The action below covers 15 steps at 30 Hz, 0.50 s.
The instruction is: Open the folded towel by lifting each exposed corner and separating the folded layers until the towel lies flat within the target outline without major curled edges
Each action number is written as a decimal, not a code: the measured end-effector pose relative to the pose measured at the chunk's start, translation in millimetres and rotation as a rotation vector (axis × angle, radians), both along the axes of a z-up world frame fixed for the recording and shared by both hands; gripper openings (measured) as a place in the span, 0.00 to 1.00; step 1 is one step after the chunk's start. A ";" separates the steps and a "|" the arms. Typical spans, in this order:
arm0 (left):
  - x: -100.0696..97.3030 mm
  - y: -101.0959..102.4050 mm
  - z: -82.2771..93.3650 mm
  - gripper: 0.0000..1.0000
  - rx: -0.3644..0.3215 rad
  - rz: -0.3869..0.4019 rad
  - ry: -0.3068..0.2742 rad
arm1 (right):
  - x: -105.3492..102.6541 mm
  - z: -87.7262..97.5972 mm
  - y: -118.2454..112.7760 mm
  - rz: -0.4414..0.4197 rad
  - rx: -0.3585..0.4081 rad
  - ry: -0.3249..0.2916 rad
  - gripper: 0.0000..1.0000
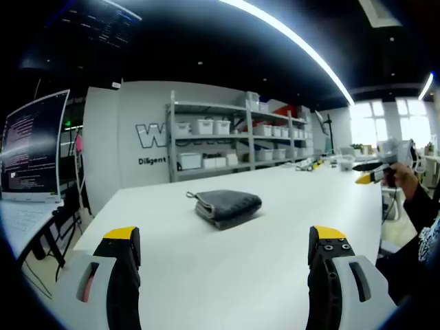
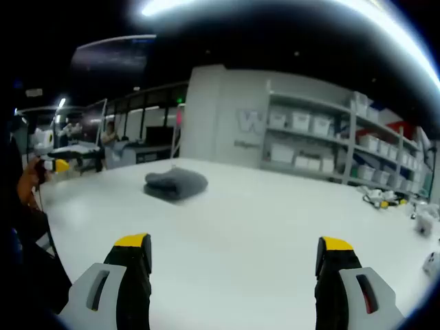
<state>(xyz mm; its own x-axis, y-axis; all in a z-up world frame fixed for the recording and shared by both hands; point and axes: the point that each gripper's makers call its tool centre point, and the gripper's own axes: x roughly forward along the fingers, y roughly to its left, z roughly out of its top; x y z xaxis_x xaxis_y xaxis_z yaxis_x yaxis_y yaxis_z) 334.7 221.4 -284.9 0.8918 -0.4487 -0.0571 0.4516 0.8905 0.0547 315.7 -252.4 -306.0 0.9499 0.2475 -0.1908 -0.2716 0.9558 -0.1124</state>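
Observation:
A dark grey folded towel (image 1: 227, 205) (image 2: 176, 184) lies on the white table (image 1: 275, 275) (image 2: 261, 227), in a thick bundle with its folded edges facing the left gripper view. My left gripper (image 1: 225, 235) is open, held back from the towel above the table, with nothing between its yellow-tipped jaws. My right gripper (image 2: 234, 242) is open too, well short of the towel. Each gripper appears at the edge of the other's view: the right gripper (image 1: 375, 175) in a hand, the left gripper (image 2: 58, 165) far left.
Grey shelves (image 1: 234, 141) (image 2: 323, 148) with white bins stand behind the table. A lit monitor (image 1: 34, 144) is off the table's left side. Small yellow-black tools (image 1: 315, 163) (image 2: 385, 199) lie at the table's far end. The person's sleeve (image 1: 423, 234) fills the right edge.

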 end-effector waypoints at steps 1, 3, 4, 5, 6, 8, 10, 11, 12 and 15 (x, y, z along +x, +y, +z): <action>-1.2 1.9 1.2 1.00 0.001 0.003 -0.006 | -2.7 1.6 0.0 0.000 0.000 -0.004 1.00; -1.8 3.6 1.3 1.00 -0.001 0.002 -0.003 | -4.4 3.2 -1.9 -0.002 0.003 -0.009 1.00; -2.0 3.6 0.5 1.00 -0.003 0.001 0.002 | -4.3 3.5 -3.4 -0.004 0.006 -0.010 1.00; -2.2 3.5 -0.4 1.00 -0.003 0.000 0.007 | -3.5 3.5 -4.5 -0.007 0.007 -0.011 1.00; -2.1 3.5 -0.9 0.99 -0.002 -0.001 0.009 | -3.0 3.3 -5.3 -0.009 0.007 -0.011 1.00; 0.6 2.8 -2.6 0.99 0.000 -0.004 0.017 | 0.9 1.9 -7.1 -0.013 0.010 -0.007 1.00; 4.1 2.0 -3.8 0.99 -0.001 -0.006 0.024 | 5.2 -0.5 -6.3 -0.012 0.010 -0.001 1.00; 6.1 1.6 -4.4 0.99 -0.002 -0.007 0.027 | 7.5 -2.1 -5.7 -0.011 0.009 0.004 1.00; 9.2 1.0 -5.3 0.99 -0.004 -0.007 0.032 | 10.5 -4.3 -4.9 -0.010 0.008 0.011 1.00; 16.4 -0.6 -8.3 0.99 -0.004 -0.008 0.047 | 16.4 -8.8 -3.6 -0.007 0.006 0.025 1.00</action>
